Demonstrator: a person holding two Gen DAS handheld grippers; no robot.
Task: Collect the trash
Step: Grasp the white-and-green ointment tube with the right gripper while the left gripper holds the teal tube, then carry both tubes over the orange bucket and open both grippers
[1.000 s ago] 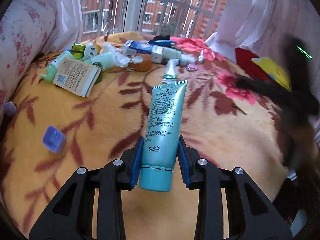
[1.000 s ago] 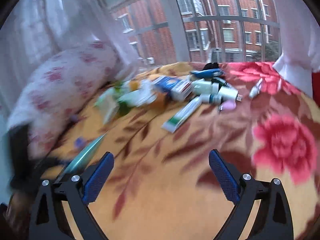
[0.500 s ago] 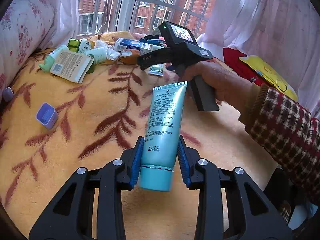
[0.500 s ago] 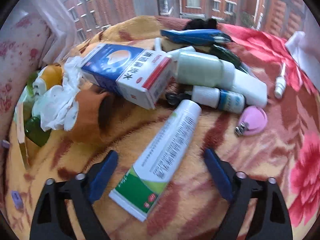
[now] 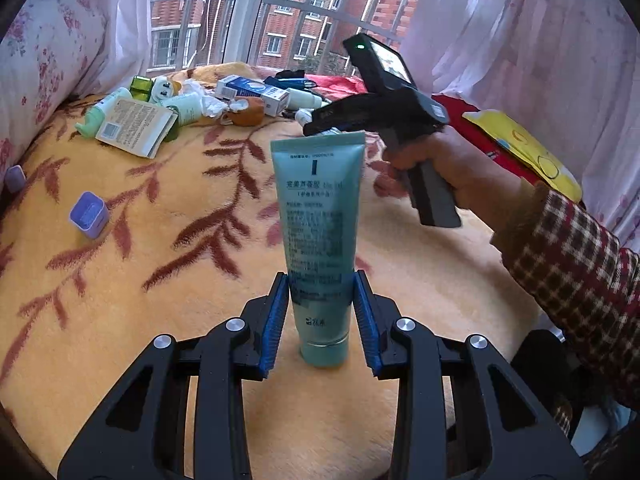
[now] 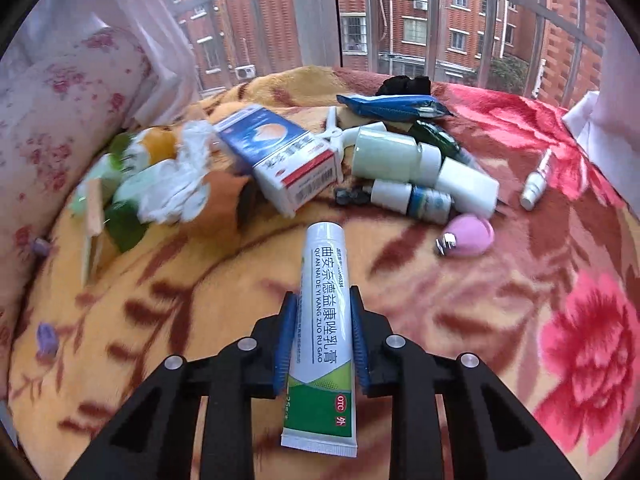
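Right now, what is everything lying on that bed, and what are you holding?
teal tube: one, blue-green, shut in the left gripper, cap end near the camera.
ointment tube: one, white and green, between the right gripper pads.
medicine box: one, blue and white, in the pile near the window.
white bottles: several, right of the box.
pink clipper case: one, right of the ointment tube.
crumpled tissue: one, white, left of the box.
purple cap: one, alone on the blanket.
right hand: one, gripping the right gripper's handle.
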